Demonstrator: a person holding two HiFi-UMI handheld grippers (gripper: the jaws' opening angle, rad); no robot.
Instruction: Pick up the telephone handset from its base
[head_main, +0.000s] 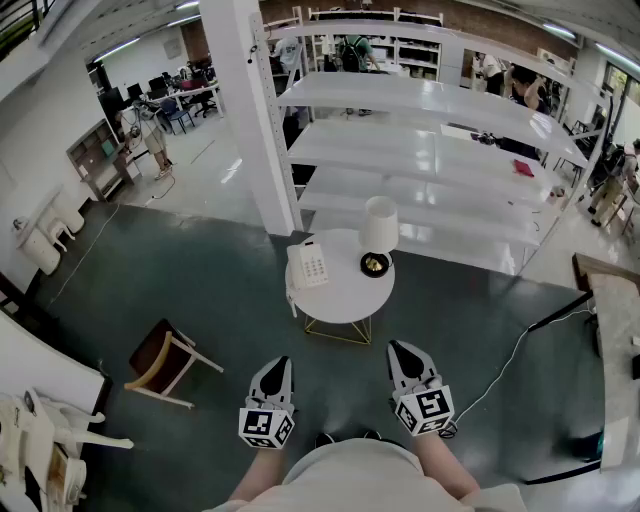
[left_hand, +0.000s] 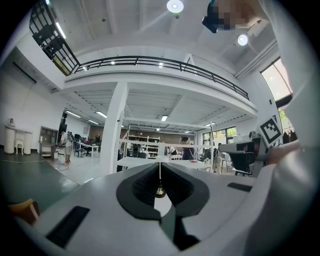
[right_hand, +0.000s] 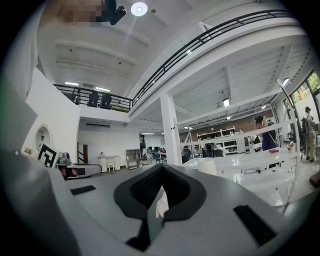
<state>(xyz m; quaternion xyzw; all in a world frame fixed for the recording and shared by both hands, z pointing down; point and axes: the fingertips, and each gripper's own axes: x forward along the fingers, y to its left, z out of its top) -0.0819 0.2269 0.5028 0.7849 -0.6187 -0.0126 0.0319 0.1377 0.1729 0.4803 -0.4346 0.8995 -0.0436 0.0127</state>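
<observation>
handset: lies in its cradle on the left side of the white push-button telephone (head_main: 310, 265), not lifted
handset axis: the long axis of the handset (head_main: 294, 268) runs near-to-far from the person, roughly in line with the way both grippers point. The far end tips slightly right
phone face: keypad up, right of the handset
phone location: on the left part of the round white table with gold wire legs (head_main: 345, 295). It is ahead of the left gripper (head_main: 281, 366) and a little to its right, well apart, with no contact
left gripper state: jaws together and tips meeting, nothing between them
right gripper state: the right gripper (head_main: 399, 350) has its jaws together at the tips, nothing clamped
hand pose: both forearms enter from the bottom edge of the head view. The grippers are held level, side by side and apart, aimed forward at the table with the tips angled slightly toward each other. The marker cubes sit at the rear with their top faces up
phone vs right gripper: ahead and left of it, well apart
lamp: white-shade lamp with a dark and gold foot (head_main: 377, 240) on the right part of the table, just right of the phone and ahead of the right gripper
chair: wooden chair with a dark seat (head_main: 160, 360) on the floor, left of the left gripper
beyond table: white tiered shelving (head_main: 420, 150) and a white pillar (head_main: 255, 110)
</observation>
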